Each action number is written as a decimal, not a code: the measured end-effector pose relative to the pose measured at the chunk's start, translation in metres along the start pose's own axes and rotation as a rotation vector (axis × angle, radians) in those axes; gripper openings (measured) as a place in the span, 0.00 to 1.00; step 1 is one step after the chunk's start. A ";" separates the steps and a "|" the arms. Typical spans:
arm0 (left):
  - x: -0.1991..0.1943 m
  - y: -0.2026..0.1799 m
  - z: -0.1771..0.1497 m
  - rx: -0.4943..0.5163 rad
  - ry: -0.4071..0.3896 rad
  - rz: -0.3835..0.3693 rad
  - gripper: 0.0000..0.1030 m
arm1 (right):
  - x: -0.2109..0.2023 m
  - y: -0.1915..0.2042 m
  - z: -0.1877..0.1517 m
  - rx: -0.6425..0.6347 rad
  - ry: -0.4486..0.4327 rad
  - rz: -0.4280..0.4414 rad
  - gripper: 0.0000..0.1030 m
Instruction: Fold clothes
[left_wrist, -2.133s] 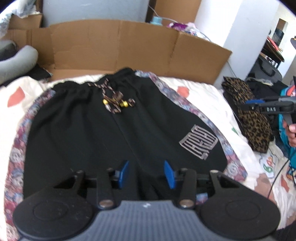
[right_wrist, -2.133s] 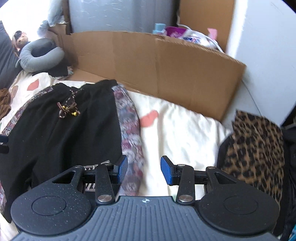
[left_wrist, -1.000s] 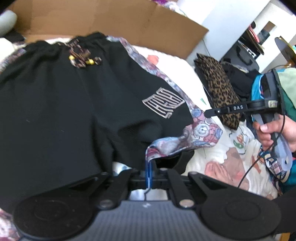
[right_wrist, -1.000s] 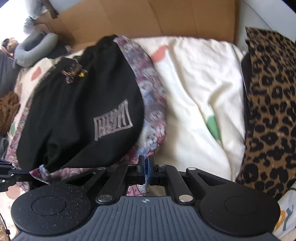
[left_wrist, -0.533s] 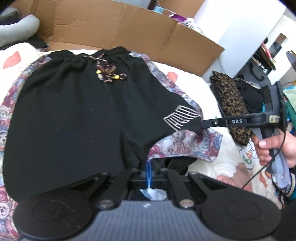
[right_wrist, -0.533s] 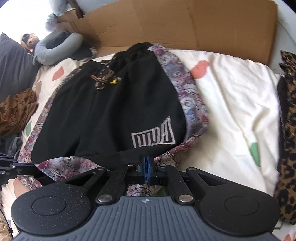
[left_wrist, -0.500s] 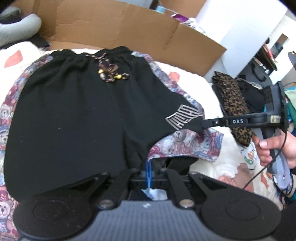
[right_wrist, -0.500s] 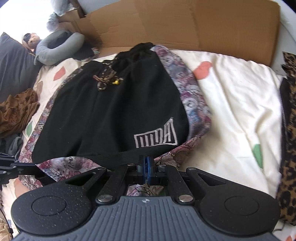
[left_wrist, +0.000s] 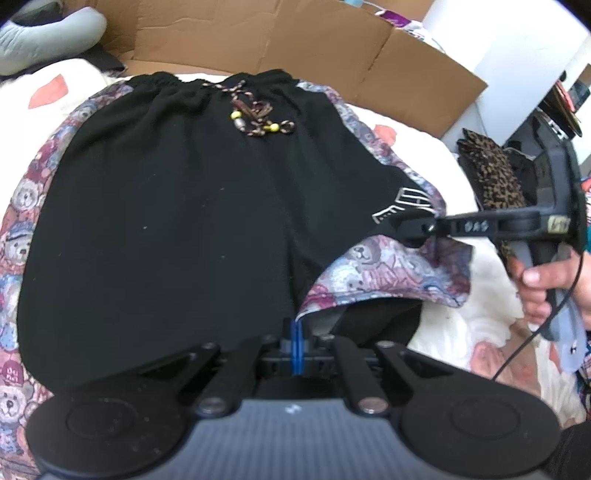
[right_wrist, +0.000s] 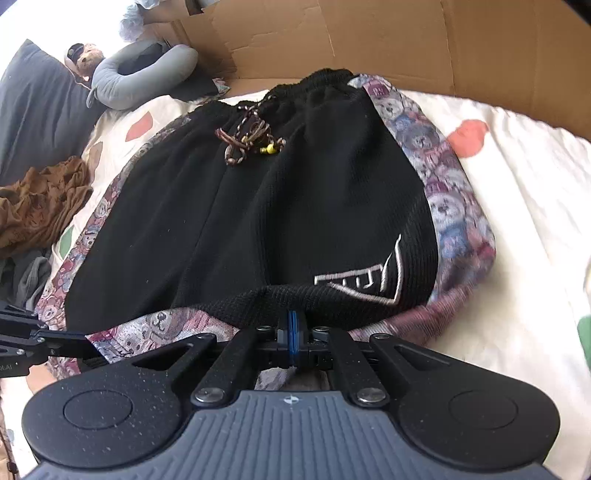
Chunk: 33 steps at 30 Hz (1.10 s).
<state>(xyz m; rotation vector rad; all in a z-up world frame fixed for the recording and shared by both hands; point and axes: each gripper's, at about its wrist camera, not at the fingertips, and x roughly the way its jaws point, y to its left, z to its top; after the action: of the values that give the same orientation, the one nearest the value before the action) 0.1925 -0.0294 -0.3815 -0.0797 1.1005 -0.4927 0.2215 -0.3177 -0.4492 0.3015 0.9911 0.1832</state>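
Black shorts (left_wrist: 177, 206) with teddy-bear print side panels and a beaded drawstring (left_wrist: 255, 114) lie flat on a cream bedsheet (left_wrist: 421, 155), waistband toward the cardboard. My left gripper (left_wrist: 296, 341) is shut on the hem of the right leg near the crotch. My right gripper (right_wrist: 293, 338) is shut on the same leg's outer hem; it also shows in the left wrist view (left_wrist: 417, 230). The hem is lifted and folded up over the leg, showing the bear-print underside (left_wrist: 388, 273). The silver logo (right_wrist: 364, 277) sits at the fold.
A flattened cardboard box (left_wrist: 266, 40) stands behind the shorts. A leopard-print garment (left_wrist: 495, 181) lies at the right. A grey neck pillow (right_wrist: 144, 77), a dark pillow (right_wrist: 33, 110) and a brown garment (right_wrist: 37, 206) lie at the left.
Both grippers closed on the right leg's hem, then lifted it. Since half a second ago they have carried it further toward the waistband, so the fold now reaches the logo.
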 end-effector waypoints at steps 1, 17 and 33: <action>0.000 0.002 0.000 -0.008 -0.002 0.002 0.01 | -0.004 -0.002 0.004 0.008 -0.010 0.001 0.00; 0.000 0.023 0.009 -0.088 -0.054 0.019 0.00 | -0.073 -0.060 -0.025 0.154 0.002 -0.083 0.44; -0.005 0.026 0.020 -0.096 -0.084 0.057 0.00 | -0.047 -0.071 -0.057 0.171 0.012 -0.144 0.46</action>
<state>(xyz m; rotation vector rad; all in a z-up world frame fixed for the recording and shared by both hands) 0.2168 -0.0073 -0.3762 -0.1515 1.0407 -0.3818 0.1494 -0.3888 -0.4641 0.3838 1.0385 -0.0315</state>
